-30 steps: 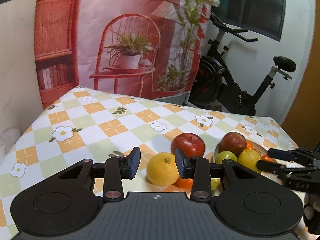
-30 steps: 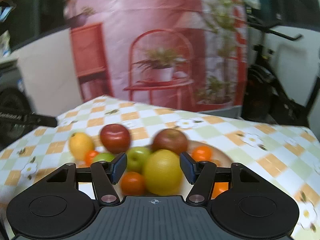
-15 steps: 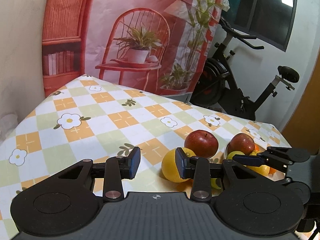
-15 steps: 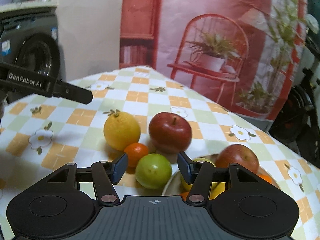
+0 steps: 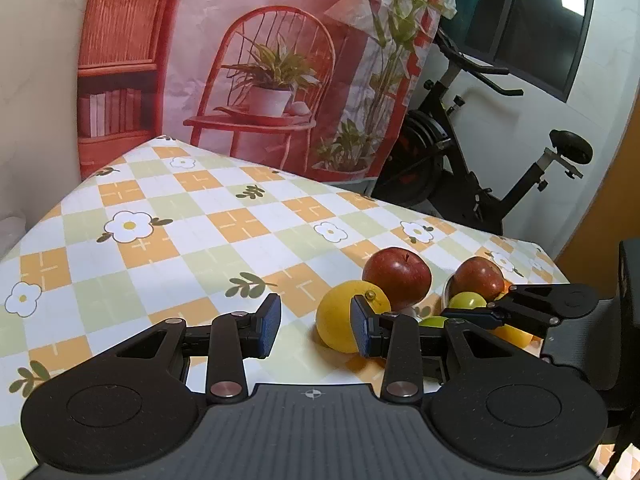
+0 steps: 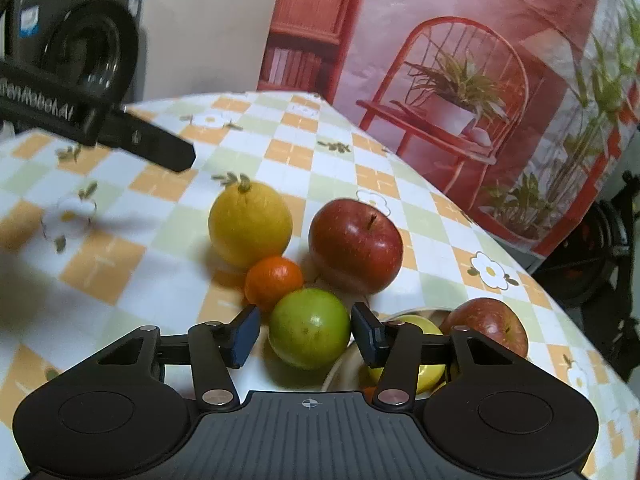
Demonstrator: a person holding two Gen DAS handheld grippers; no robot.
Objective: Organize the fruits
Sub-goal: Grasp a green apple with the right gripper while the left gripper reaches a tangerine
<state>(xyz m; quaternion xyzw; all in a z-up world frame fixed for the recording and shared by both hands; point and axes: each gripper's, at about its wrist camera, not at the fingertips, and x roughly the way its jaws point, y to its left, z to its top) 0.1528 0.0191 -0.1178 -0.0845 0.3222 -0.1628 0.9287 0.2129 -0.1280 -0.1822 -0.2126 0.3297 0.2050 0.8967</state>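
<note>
On the checked tablecloth lie a yellow citrus (image 6: 250,222), a red apple (image 6: 356,244), a small orange (image 6: 274,282) and a green fruit (image 6: 309,328). My right gripper (image 6: 306,334) is open, its pads either side of the green fruit. A plate (image 6: 340,368) at the right holds another red apple (image 6: 486,326) and a yellow fruit (image 6: 420,326). My left gripper (image 5: 314,324) is open and empty, just left of the yellow citrus (image 5: 340,320); the red apple (image 5: 398,276) lies beyond. The right gripper's fingers (image 5: 496,314) reach in from the right.
The left gripper's finger (image 6: 100,128) crosses the upper left of the right wrist view. An exercise bike (image 5: 480,168) stands beyond the table's far edge. A printed backdrop (image 5: 260,60) hangs behind. The tablecloth (image 5: 160,240) stretches to the left.
My right gripper has swung left and down from over the plate to straddle the green fruit. My left gripper has shifted left, so the yellow citrus now sits by its right pad.
</note>
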